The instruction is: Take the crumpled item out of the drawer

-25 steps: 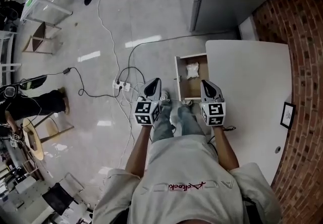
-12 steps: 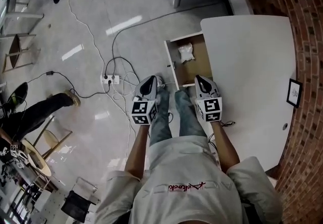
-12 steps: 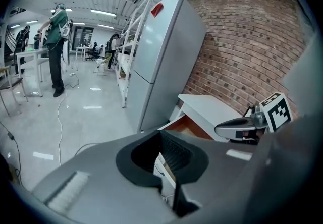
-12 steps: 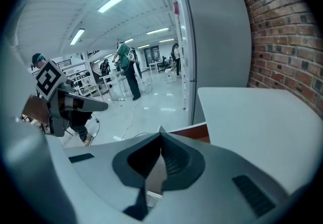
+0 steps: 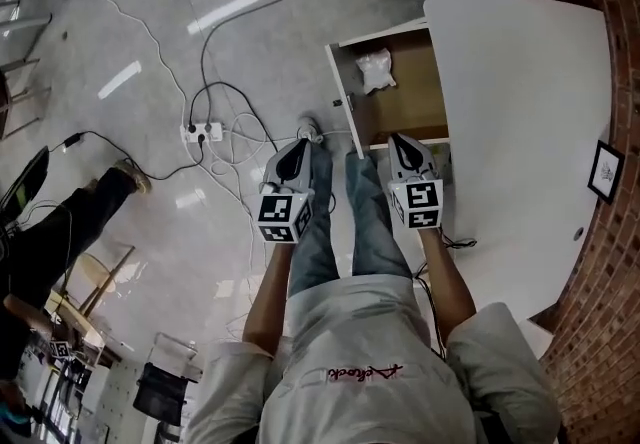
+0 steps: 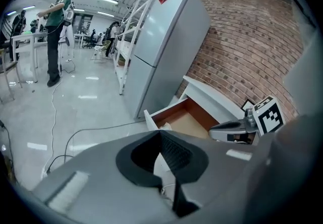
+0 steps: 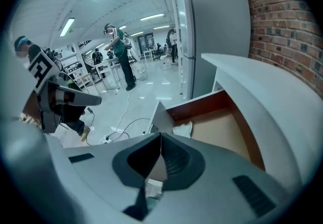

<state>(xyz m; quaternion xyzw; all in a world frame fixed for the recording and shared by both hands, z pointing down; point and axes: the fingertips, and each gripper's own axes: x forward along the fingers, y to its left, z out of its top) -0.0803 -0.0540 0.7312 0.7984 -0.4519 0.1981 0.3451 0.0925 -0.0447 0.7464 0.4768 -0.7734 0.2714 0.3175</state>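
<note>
A crumpled white item (image 5: 376,69) lies at the far end of an open wooden drawer (image 5: 341,97) that sticks out from under a white table (image 5: 520,102). My left gripper (image 5: 299,146) hangs over the floor just left of the drawer's front panel, shut and empty. The right gripper (image 5: 399,143) hovers over the drawer's near end, also shut with nothing in it. In the left gripper view the closed tips (image 6: 160,133) point toward the drawer (image 6: 189,119). The right gripper view shows its closed tips (image 7: 160,136) just short of the crumpled item (image 7: 183,129).
A power strip with tangled cables (image 5: 201,132) lies on the floor to the left. A grey fridge (image 6: 164,41) stands beyond the drawer against a brick wall (image 6: 242,51). A framed picture (image 5: 604,172) leans by the table. People stand in the background (image 6: 55,26).
Both grippers have come down and closer to the drawer, which now looks larger. The right gripper now overlaps the drawer's near end. Both stayed shut.
</note>
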